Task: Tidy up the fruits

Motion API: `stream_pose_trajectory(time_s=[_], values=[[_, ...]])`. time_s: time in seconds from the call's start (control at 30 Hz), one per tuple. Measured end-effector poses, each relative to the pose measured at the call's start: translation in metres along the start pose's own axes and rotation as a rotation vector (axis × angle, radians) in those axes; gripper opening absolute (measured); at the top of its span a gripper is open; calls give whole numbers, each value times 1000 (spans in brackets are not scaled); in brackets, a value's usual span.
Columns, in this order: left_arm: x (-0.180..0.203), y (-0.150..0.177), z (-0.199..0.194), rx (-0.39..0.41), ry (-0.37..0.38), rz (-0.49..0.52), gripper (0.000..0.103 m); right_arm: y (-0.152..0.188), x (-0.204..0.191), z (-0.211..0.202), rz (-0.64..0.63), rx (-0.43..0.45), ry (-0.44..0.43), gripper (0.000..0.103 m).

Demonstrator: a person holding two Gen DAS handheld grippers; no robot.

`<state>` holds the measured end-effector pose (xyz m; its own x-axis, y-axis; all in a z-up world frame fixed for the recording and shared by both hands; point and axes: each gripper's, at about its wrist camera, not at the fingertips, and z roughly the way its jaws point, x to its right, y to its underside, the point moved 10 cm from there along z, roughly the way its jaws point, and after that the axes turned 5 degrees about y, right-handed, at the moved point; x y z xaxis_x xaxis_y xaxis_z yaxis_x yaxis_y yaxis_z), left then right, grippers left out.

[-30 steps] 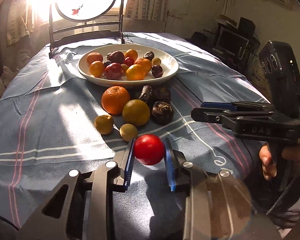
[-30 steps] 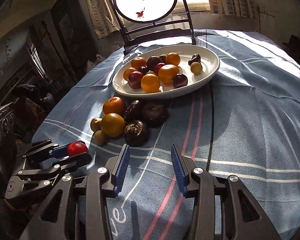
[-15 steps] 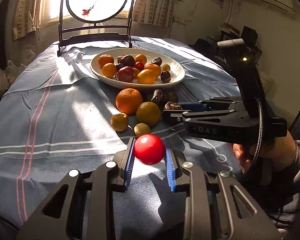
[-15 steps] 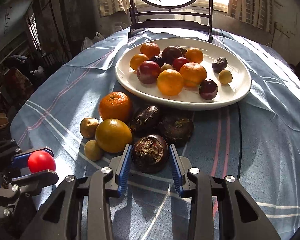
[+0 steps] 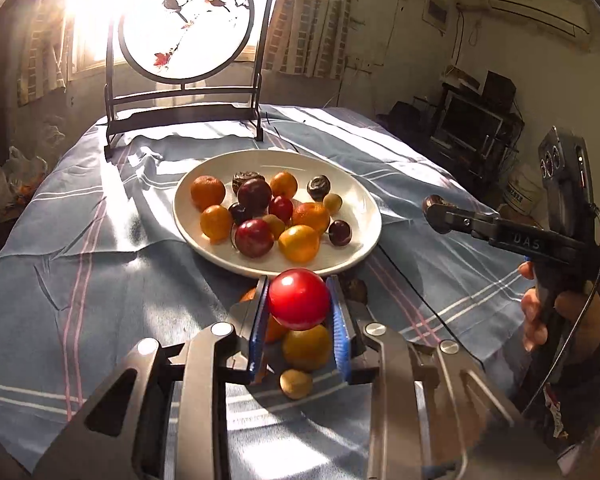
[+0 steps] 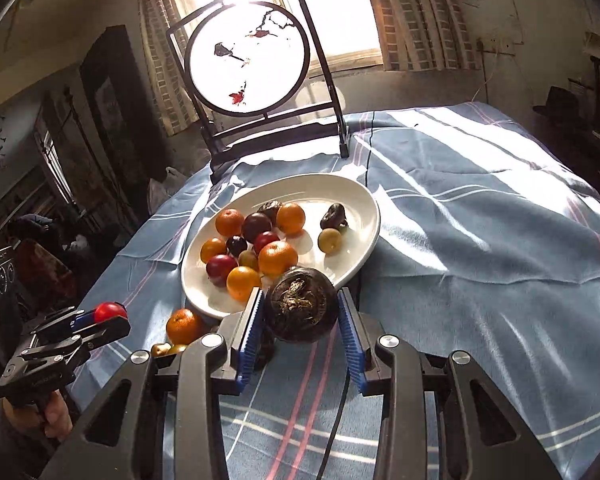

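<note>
Fingers of the left gripper [image 5: 299,312] clamp a red fruit [image 5: 299,299], held above the blue striped tablecloth [image 5: 100,264] just short of the white plate [image 5: 364,240]. Right gripper [image 6: 300,316] grips a dark wrinkled fruit [image 6: 302,308] at the plate's near rim. Plate carries oranges, plums and small yellow fruits. An orange [image 6: 184,325] and several other fruits lie on the cloth beside it.

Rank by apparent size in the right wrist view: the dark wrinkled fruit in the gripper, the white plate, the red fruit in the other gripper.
1. white plate
2. dark wrinkled fruit, enlarged by nearness to the camera
3. red fruit, farther off, so its true size is unsure
</note>
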<state>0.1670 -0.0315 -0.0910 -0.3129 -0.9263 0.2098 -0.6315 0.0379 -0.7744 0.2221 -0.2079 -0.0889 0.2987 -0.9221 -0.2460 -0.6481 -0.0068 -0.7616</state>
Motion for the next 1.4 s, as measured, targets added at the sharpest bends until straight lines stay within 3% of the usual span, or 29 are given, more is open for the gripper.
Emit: stream_pose_trajectory(time_s=[0.13,0.27,0.33,0.37,0.47,0.6,0.77,0.93,1.0,1.1,1.17,1.23,1.4], values=[[-12,-34,39,-12,-26,-19,27,-26,0,34,-3,-7,17,37],[-33,-45,79,-66,-39,-92,28,-36,2,69,-4,-47,52,38],[-41,-48,86,-65,-61,-115,42,-40,0,76,-21,-46,68,46],[-44,-49,85,-60,-58,-132,45,-41,0,74,-23,-38,76,55],[-42,-47,71,-34,-43,-142,50,-38,-2,61,-30,-15,63,56],[-30,-25,43,-37,-22,-116,55,-17,-4,38,-31,-16,49,56],[-6,30,10,-91,-23,6,61,21,-2,4,-16,-19,21,56],[-4,76,9,-168,-62,64,64,56,-6,-13,-4,-42,-11,58],[-7,81,14,-181,-75,54,63,65,-9,-15,3,-54,-22,58],[-5,83,24,-191,-78,66,49,71,-13,-16,0,-63,-25,58],[0,81,27,-181,-92,101,48,71,-13,-15,-2,-72,-25,58],[5,84,32,-195,-67,97,25,71,-13,-12,-5,-78,-21,58],[15,92,30,-181,-57,113,22,68,-20,-4,-24,-93,-25,58]])
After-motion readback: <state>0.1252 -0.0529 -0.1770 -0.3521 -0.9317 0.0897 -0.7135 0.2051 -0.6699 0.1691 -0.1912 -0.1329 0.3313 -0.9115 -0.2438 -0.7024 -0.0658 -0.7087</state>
